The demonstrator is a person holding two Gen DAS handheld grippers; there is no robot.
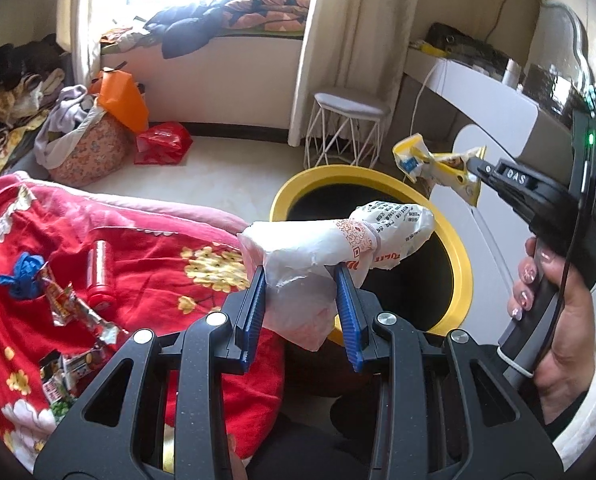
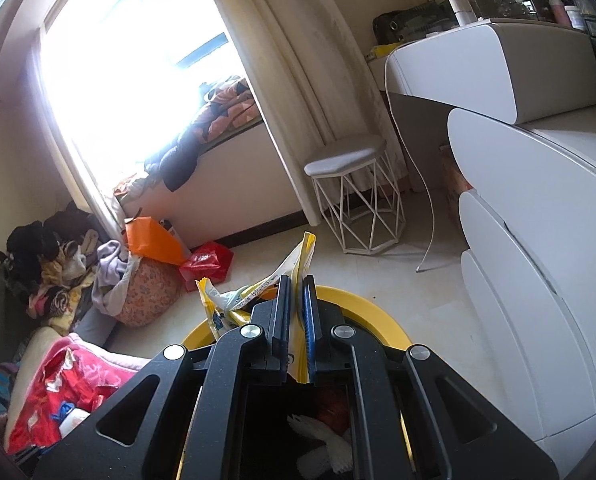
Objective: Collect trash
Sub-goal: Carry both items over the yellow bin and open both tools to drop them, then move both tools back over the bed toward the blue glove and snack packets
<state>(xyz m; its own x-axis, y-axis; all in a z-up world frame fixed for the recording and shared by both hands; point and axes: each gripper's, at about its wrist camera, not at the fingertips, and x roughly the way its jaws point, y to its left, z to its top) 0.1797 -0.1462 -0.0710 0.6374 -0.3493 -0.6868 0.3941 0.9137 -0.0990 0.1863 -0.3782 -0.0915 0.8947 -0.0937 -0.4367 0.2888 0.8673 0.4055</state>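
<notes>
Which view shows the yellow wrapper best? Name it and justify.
The left wrist view: the yellow wrapper hangs whole from the right tongs, above the yellow-rimmed bin. The right wrist view shows it partly hidden behind its own tongs.

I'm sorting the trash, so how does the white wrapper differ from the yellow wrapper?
The white wrapper is bulky, crumpled paper with orange print; the yellow wrapper is a thin, flat, shiny packet. The left tongs grip the white one part-open; the right tongs are pinched shut on the yellow one. Both are held near the yellow-rimmed bin.
</notes>
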